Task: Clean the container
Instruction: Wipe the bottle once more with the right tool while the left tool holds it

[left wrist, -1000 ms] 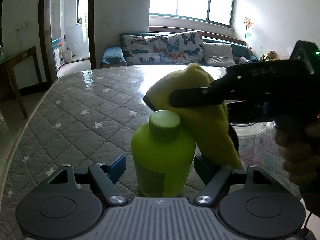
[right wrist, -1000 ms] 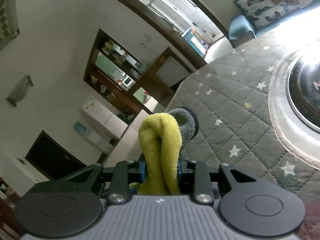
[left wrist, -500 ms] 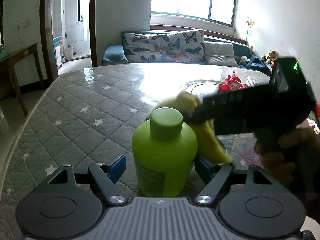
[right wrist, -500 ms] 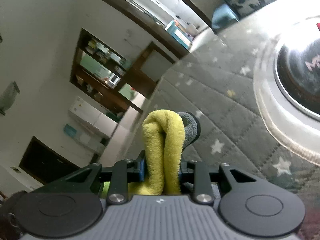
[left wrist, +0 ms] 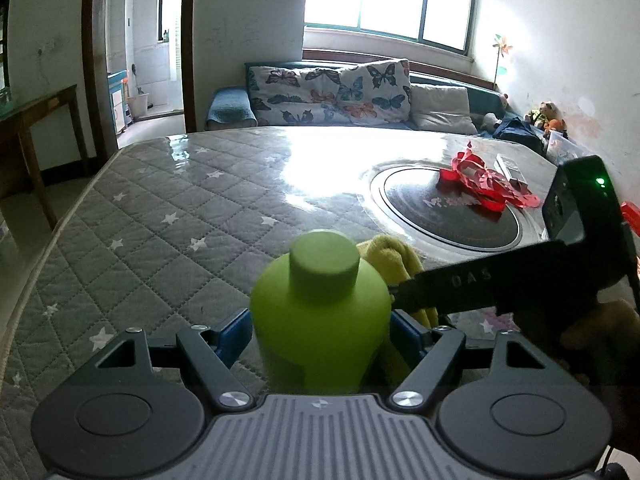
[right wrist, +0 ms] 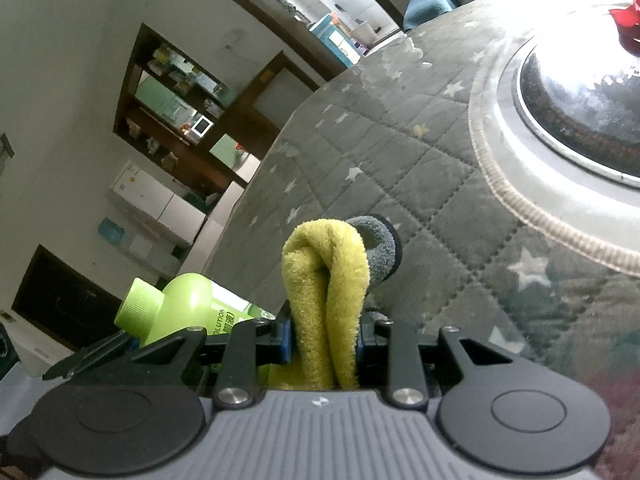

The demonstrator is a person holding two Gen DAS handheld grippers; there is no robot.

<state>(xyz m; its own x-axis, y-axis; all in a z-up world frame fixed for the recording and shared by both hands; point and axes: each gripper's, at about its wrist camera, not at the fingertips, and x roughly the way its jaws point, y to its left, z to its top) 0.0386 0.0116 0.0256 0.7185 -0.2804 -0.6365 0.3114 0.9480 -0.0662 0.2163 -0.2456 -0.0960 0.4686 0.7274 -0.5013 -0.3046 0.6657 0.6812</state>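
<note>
Between blue pads, lime-green capped bottle [left wrist: 320,320] stands upright

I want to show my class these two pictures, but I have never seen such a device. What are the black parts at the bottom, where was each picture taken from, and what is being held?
There is no robot here. A person holds a hand-operated two-finger gripper in each hand, and a fisheye camera on each one looks forward along its fingers.

In the left-hand view, the left gripper clamps an upright green bottle with its cap on; its jaws are closing slightly. The right gripper reaches in from the right.

In the right-hand view, which is tilted, the right gripper is shut on a folded yellow cloth, with the bottle just beside it.

Both hang over a grey quilted table cover with white stars. On it sit a round black hob and a red ribbon.
</note>
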